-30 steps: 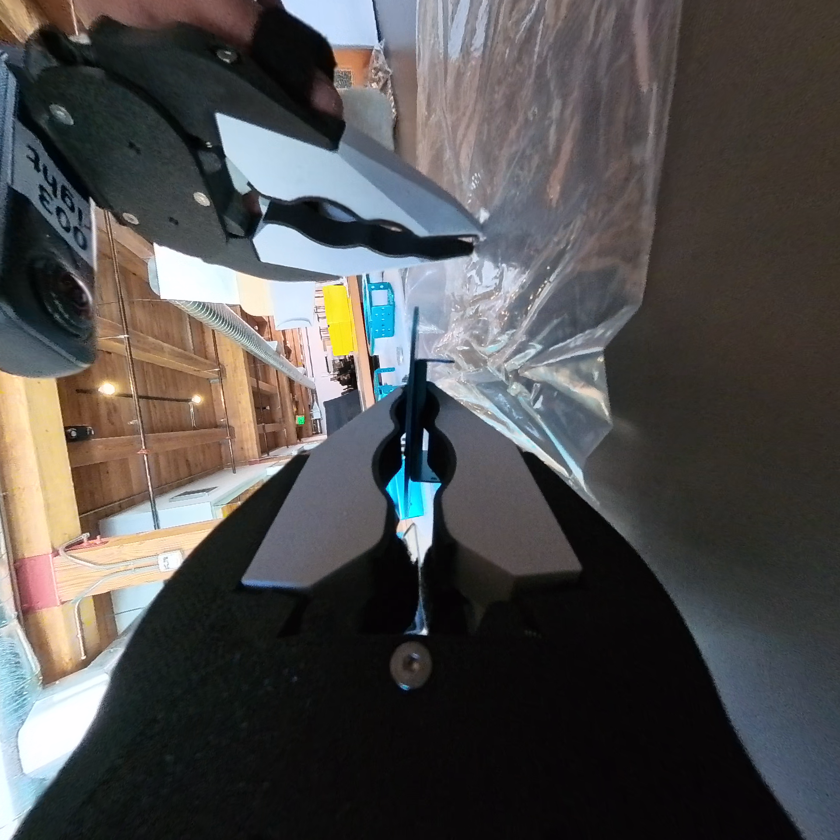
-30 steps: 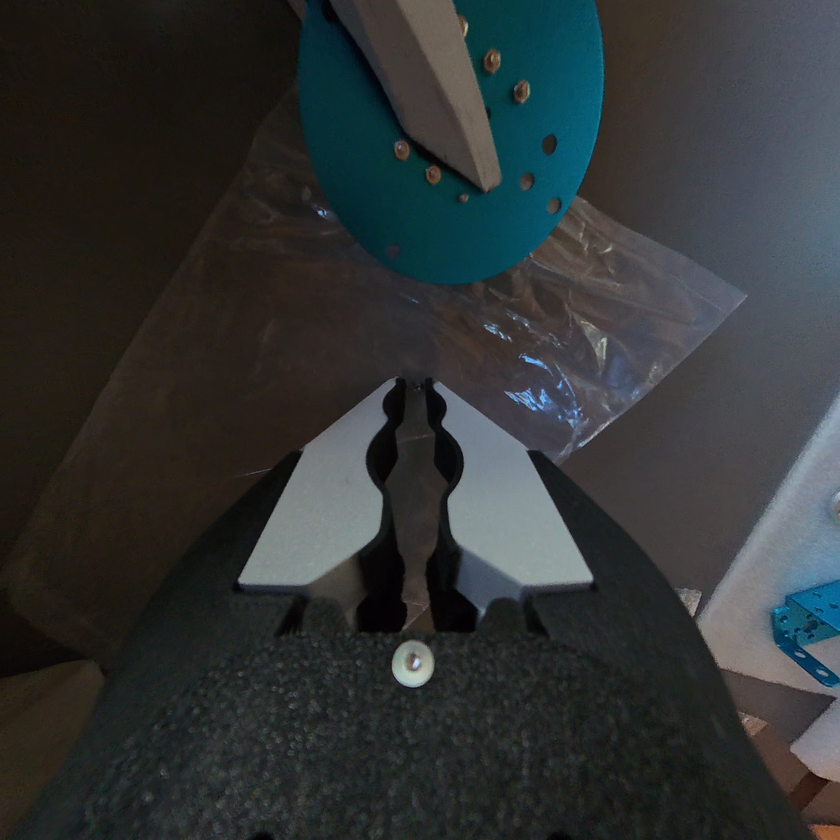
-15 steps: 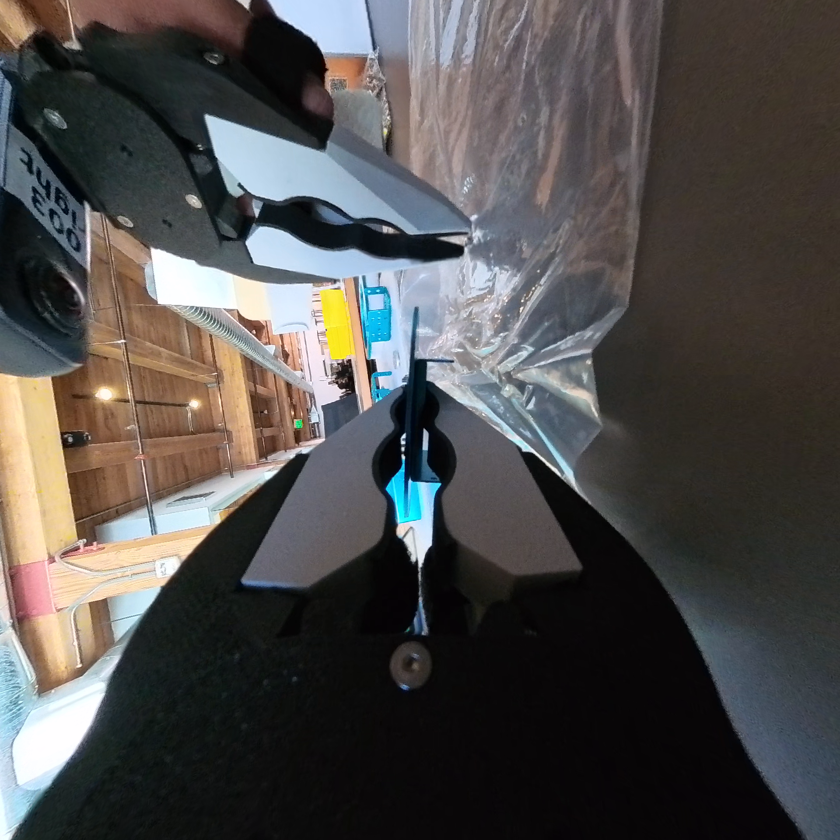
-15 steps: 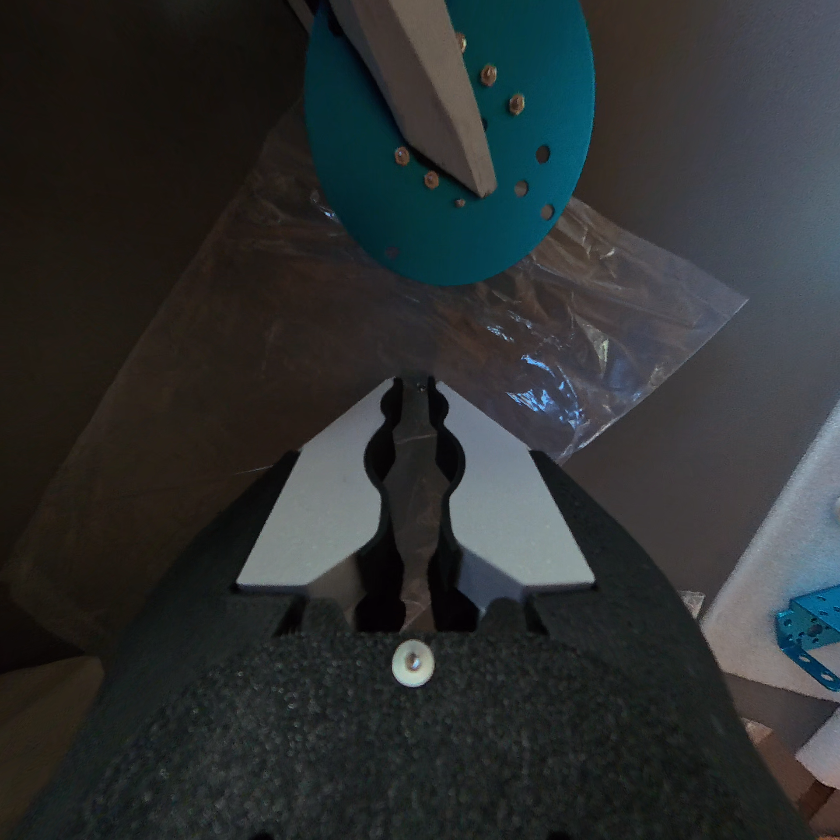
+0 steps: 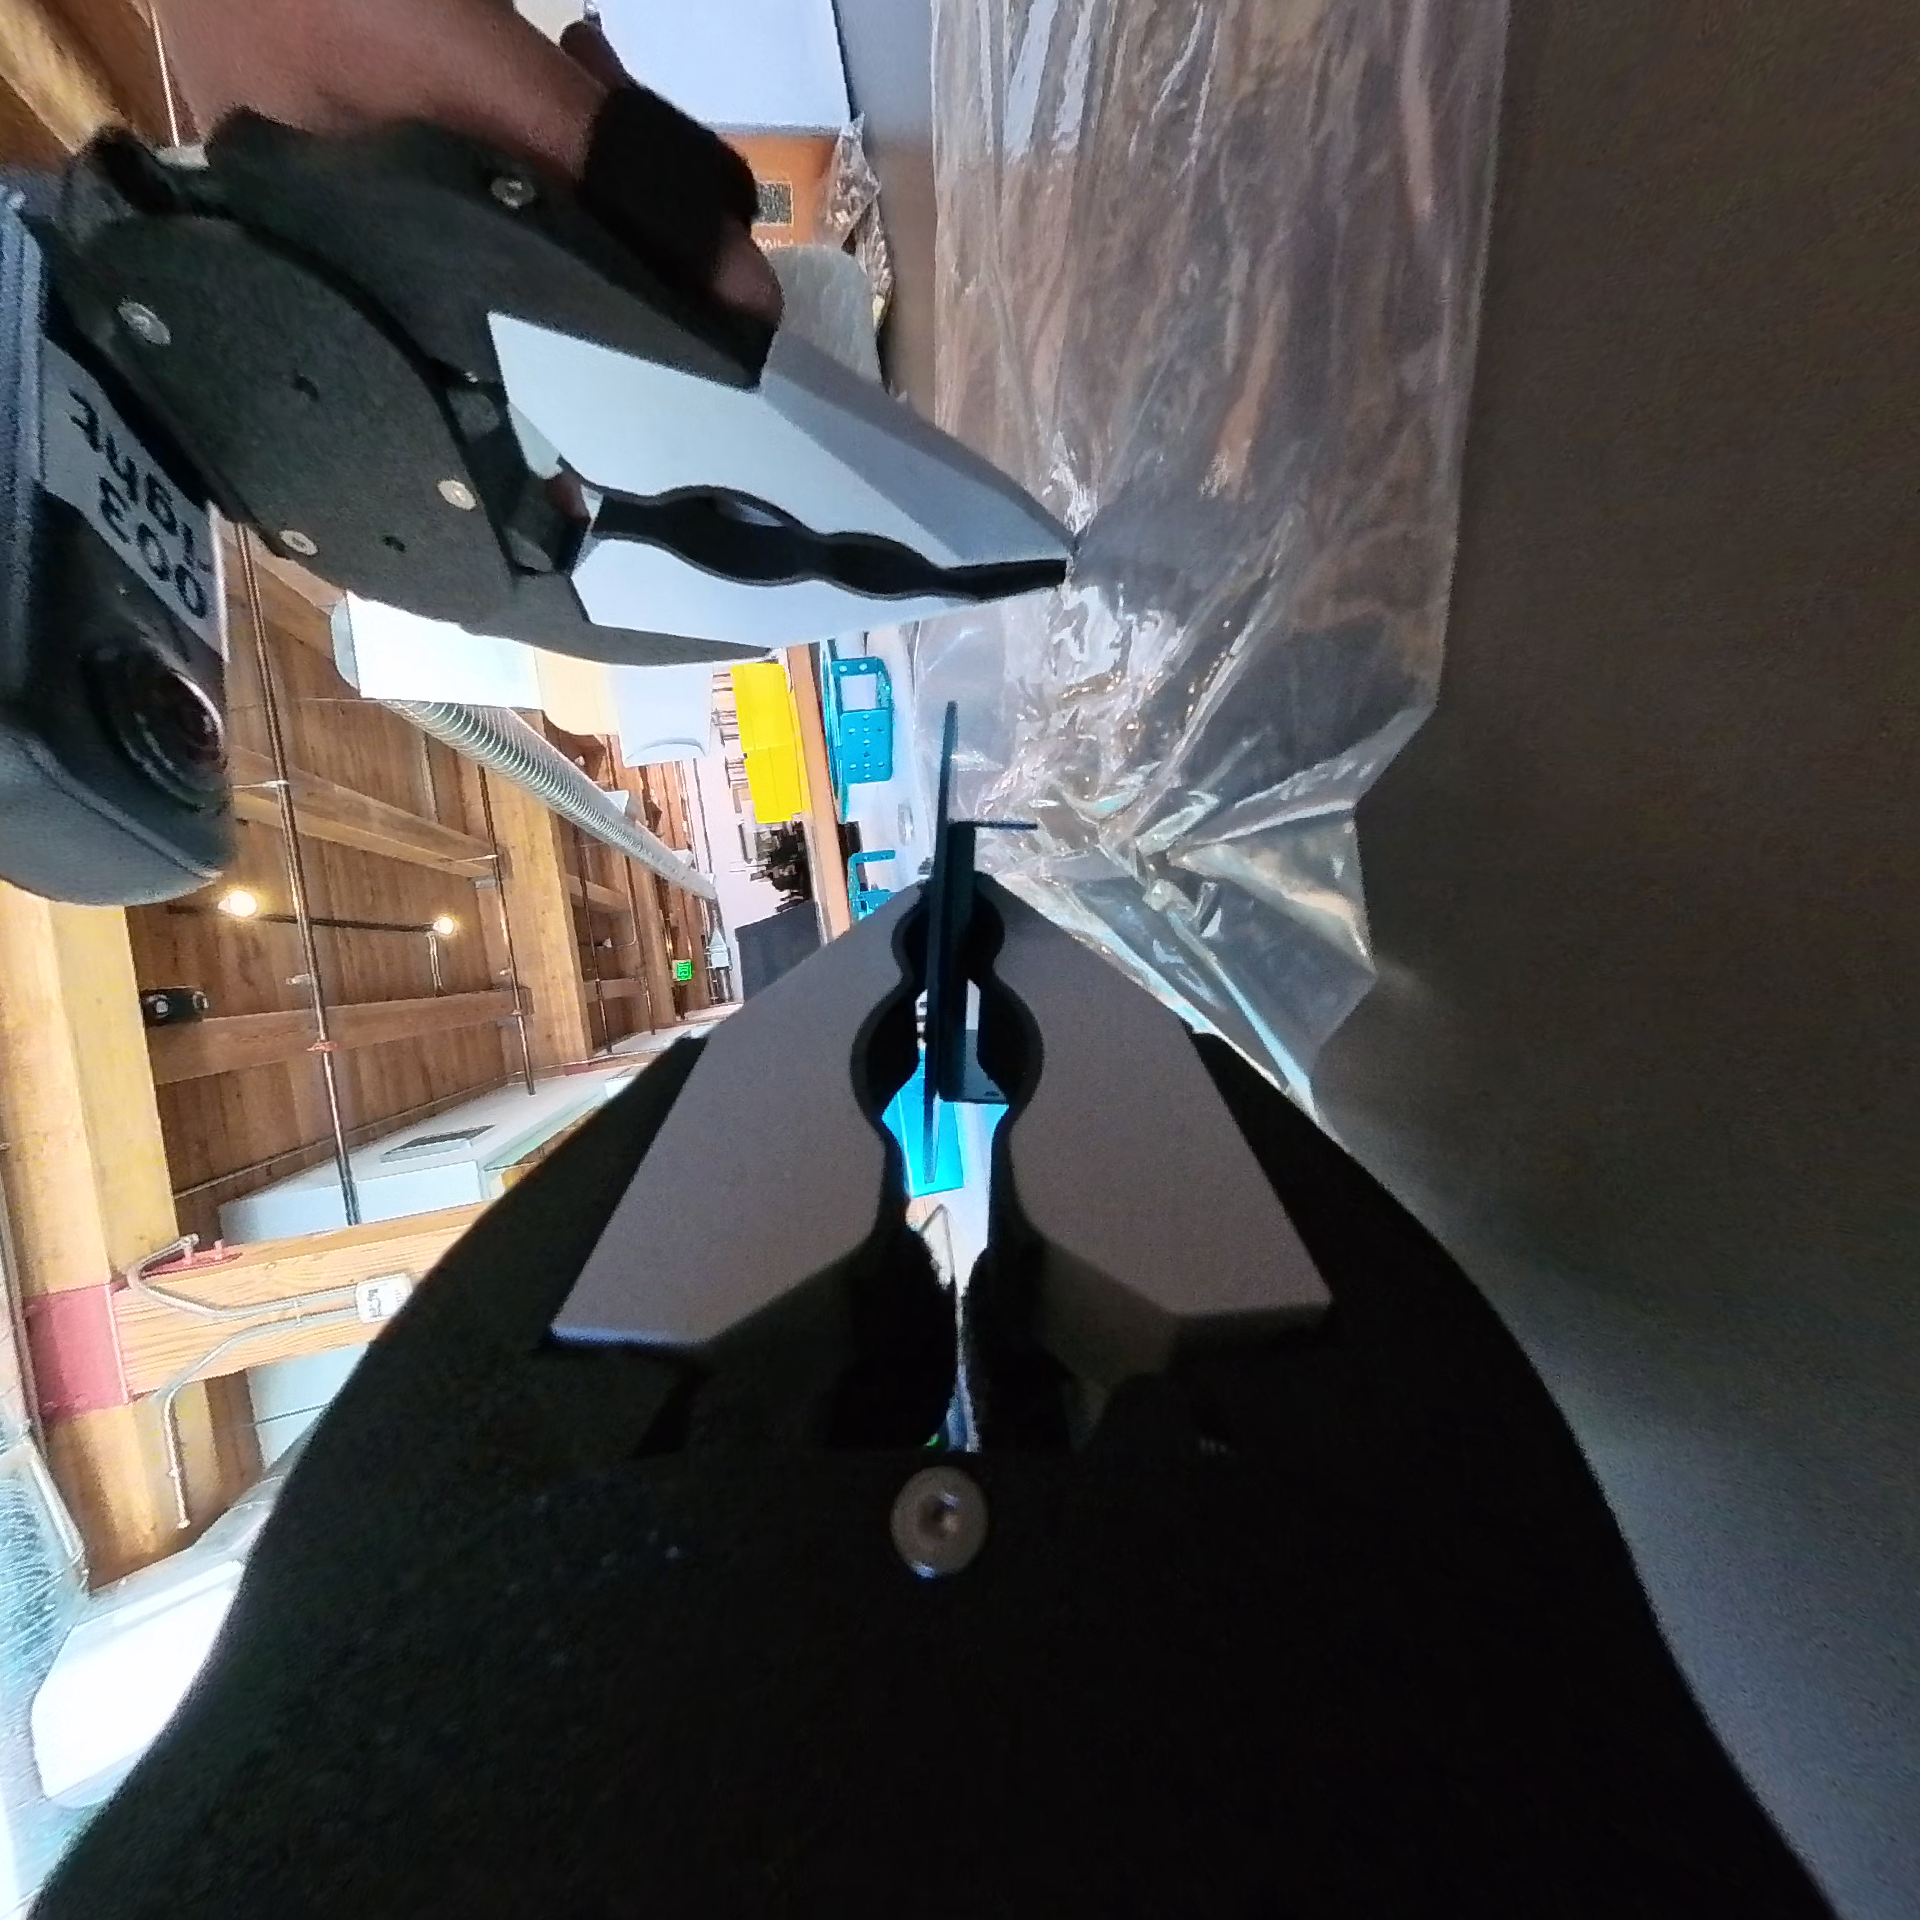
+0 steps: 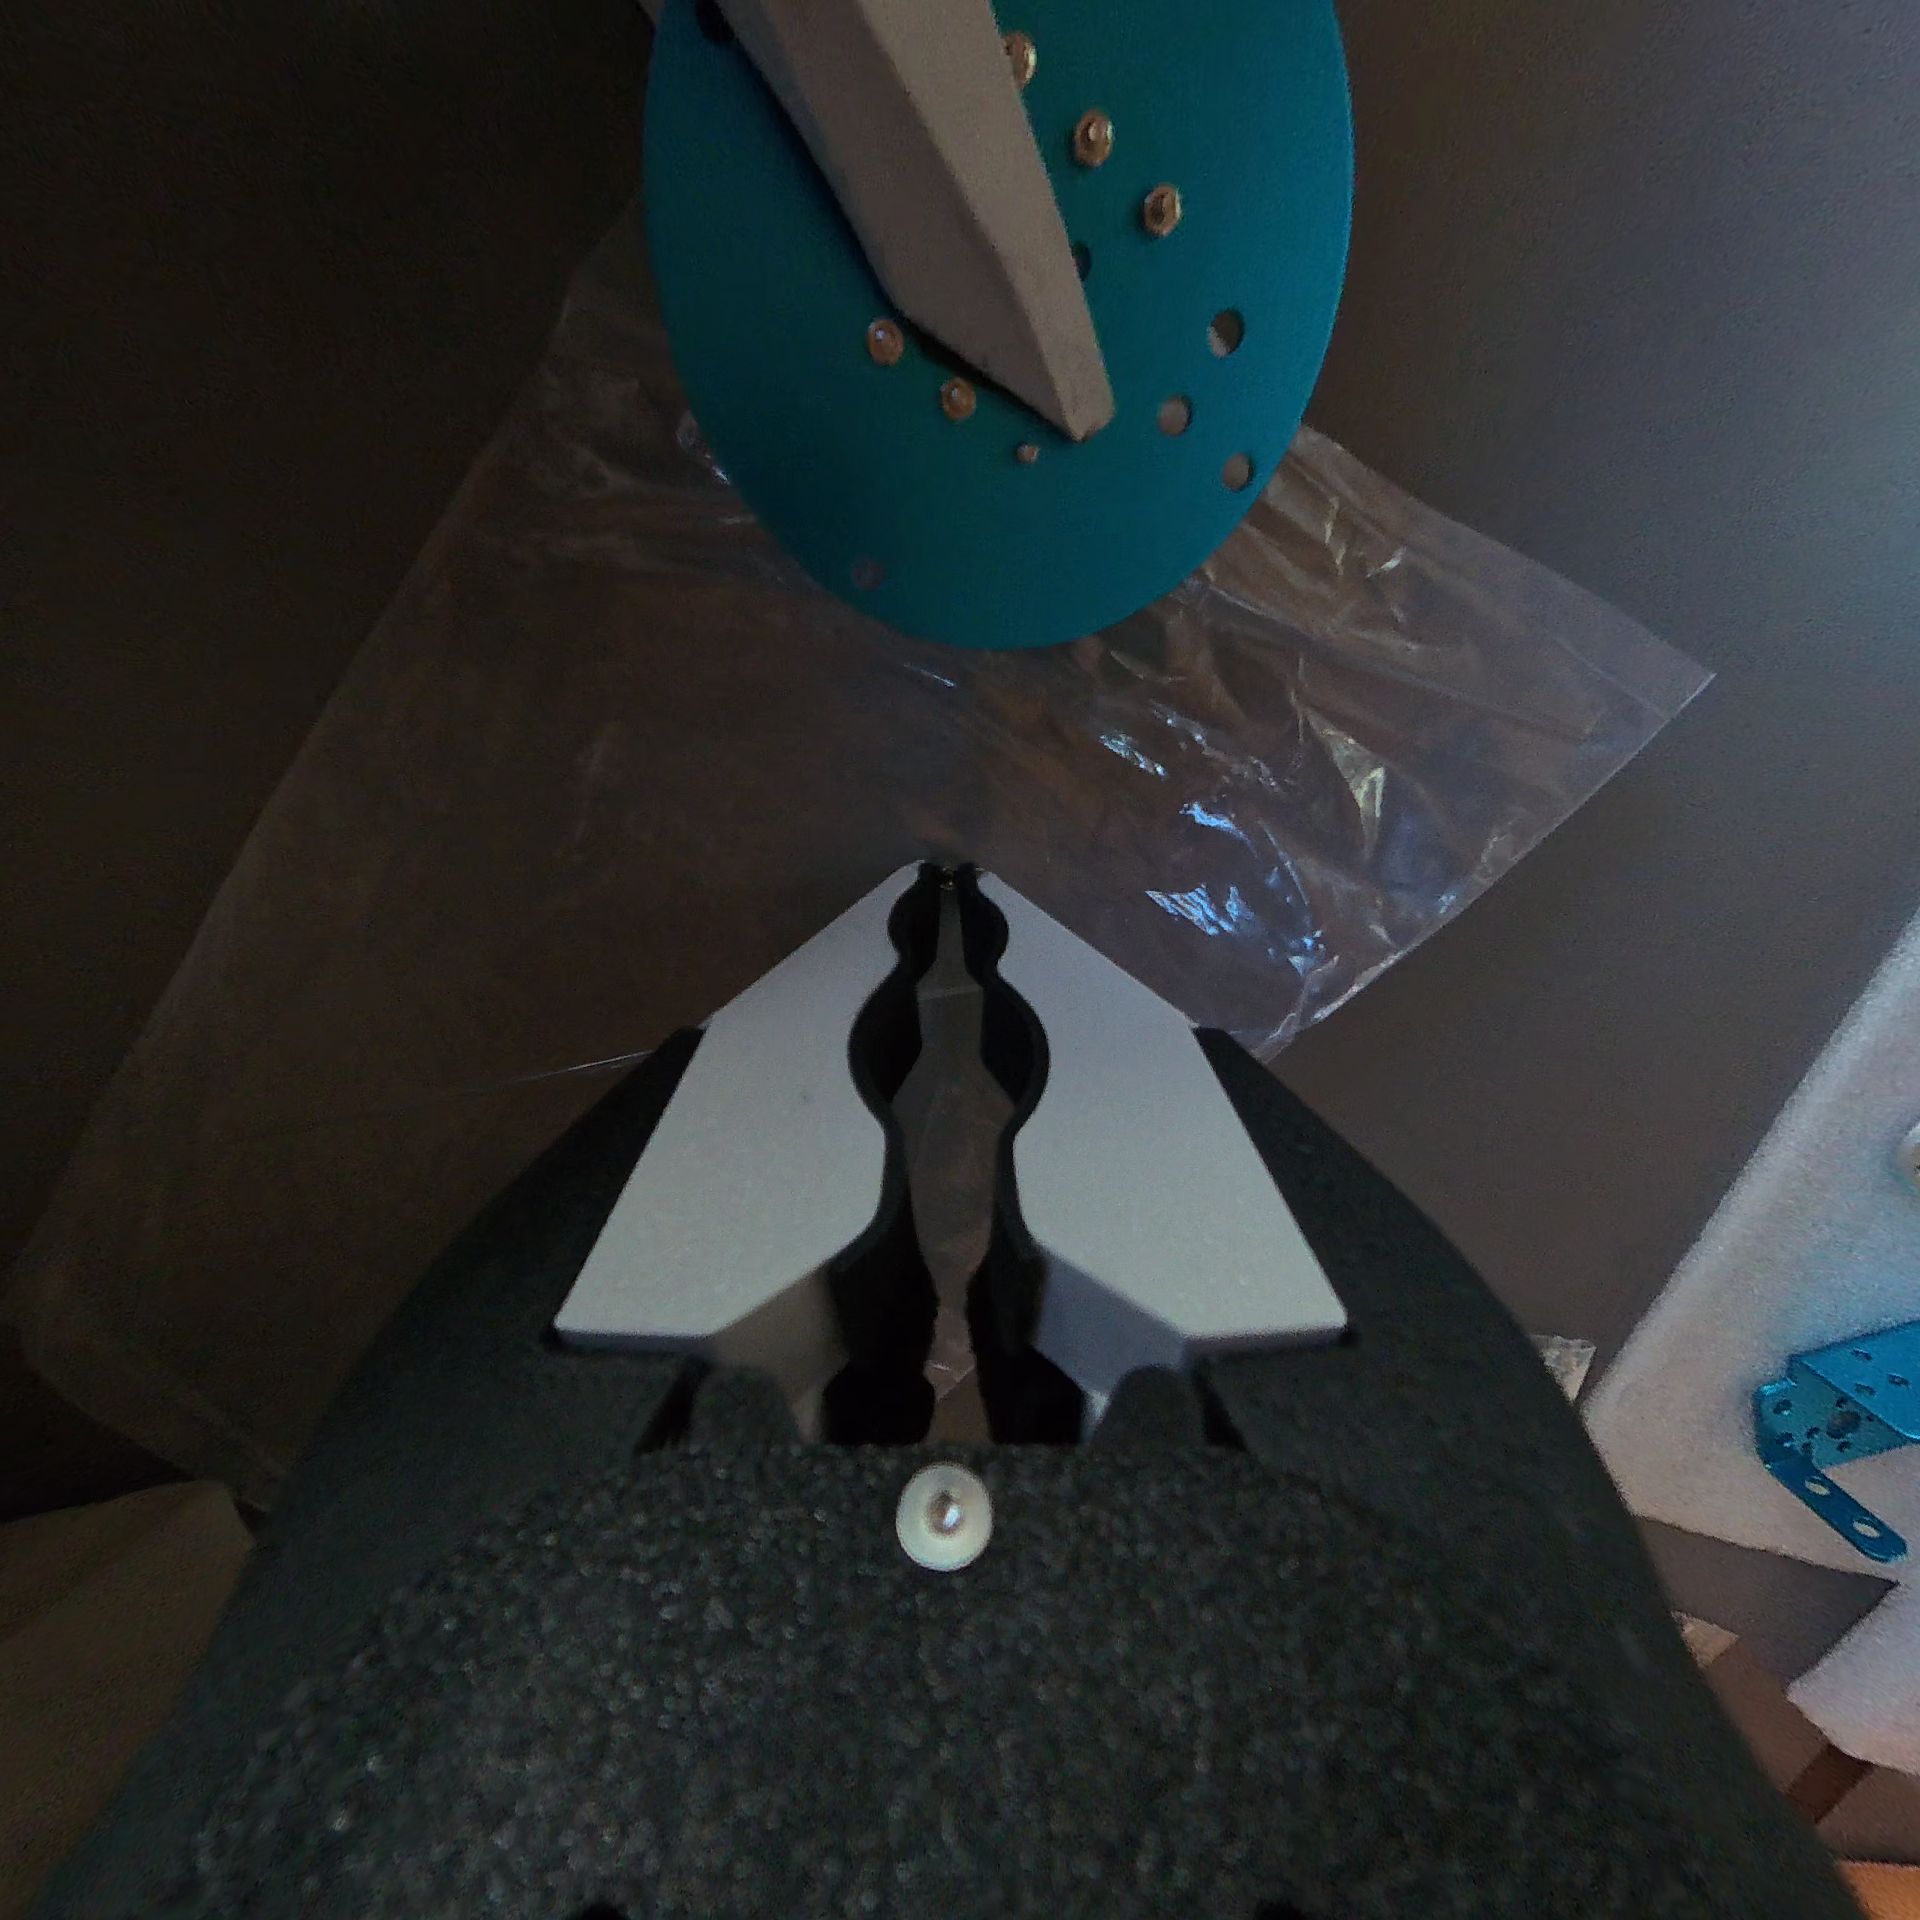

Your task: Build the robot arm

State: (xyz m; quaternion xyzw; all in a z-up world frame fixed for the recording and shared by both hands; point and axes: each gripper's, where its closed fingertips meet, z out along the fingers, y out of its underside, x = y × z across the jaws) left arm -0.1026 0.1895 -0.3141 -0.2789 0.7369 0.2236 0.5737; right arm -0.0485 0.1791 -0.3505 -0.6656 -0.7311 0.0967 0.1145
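Note:
My left gripper (image 5: 951, 894) is shut on a teal round plate (image 5: 948, 790), seen edge-on between its fingertips. In the right wrist view the plate (image 6: 935, 540) shows its face with holes and brass nuts, held by a grey finger (image 6: 935, 187) just above a clear plastic bag (image 6: 1351, 727). My right gripper (image 6: 948, 871) is shut on a pinch of the bag's film. In the left wrist view the right gripper (image 5: 1060, 556) grips the bag (image 5: 1195, 416) a little beyond the plate's edge. The bag lies on a dark grey surface (image 6: 1662, 312).
A white foam block (image 6: 1766, 1299) with a blue perforated bracket (image 6: 1829, 1434) lies at the right. Farther off in the left wrist view are blue brackets (image 5: 862, 727), a yellow box (image 5: 769, 748) and wooden walls. A person's hand (image 5: 416, 62) holds the right gripper. The gap from one gripper's tips to the other's is roughly 7 cm.
Almost nothing. The right gripper's tip has drifted slightly with the bag film. Both grips are the same.

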